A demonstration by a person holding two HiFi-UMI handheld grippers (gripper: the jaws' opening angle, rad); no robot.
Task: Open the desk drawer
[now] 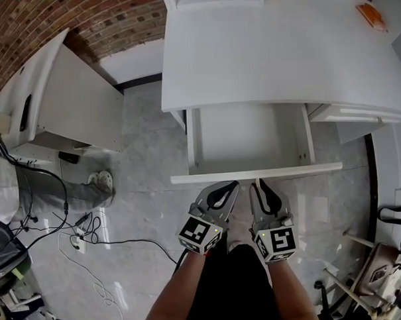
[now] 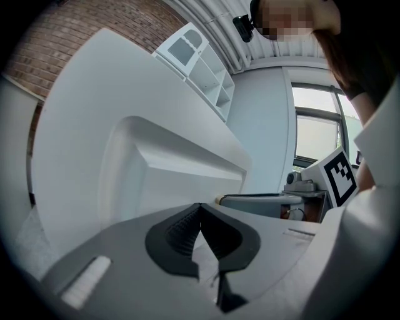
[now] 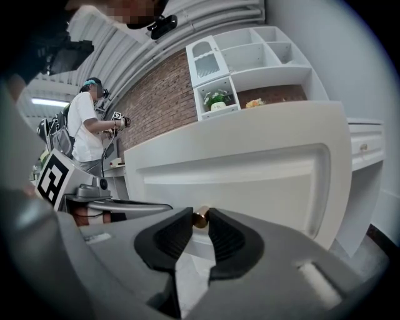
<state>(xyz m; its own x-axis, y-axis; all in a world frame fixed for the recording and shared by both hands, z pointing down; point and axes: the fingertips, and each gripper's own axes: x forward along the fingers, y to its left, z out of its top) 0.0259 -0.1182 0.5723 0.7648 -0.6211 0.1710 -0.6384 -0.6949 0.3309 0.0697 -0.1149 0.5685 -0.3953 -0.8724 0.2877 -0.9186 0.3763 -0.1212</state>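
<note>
Before the desk [image 1: 262,54], the drawer [image 1: 254,175] juts out — right tongs [image 3: 200,220] clamp its knob [image 3: 200,216], left tongs [image 2: 200,207] closed.

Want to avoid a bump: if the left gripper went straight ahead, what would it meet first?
Most likely the drawer front, the white panel filling the view just past the left gripper; the gap is hard to judge.

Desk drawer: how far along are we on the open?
Done: the drawer stands well out from under the desk, its inside showing. In hand: the right tool is clamped on the brass knob on the drawer front; the left tool is shut on nothing beside it. Left: probably just any last pull, then letting go of the knob.
</note>
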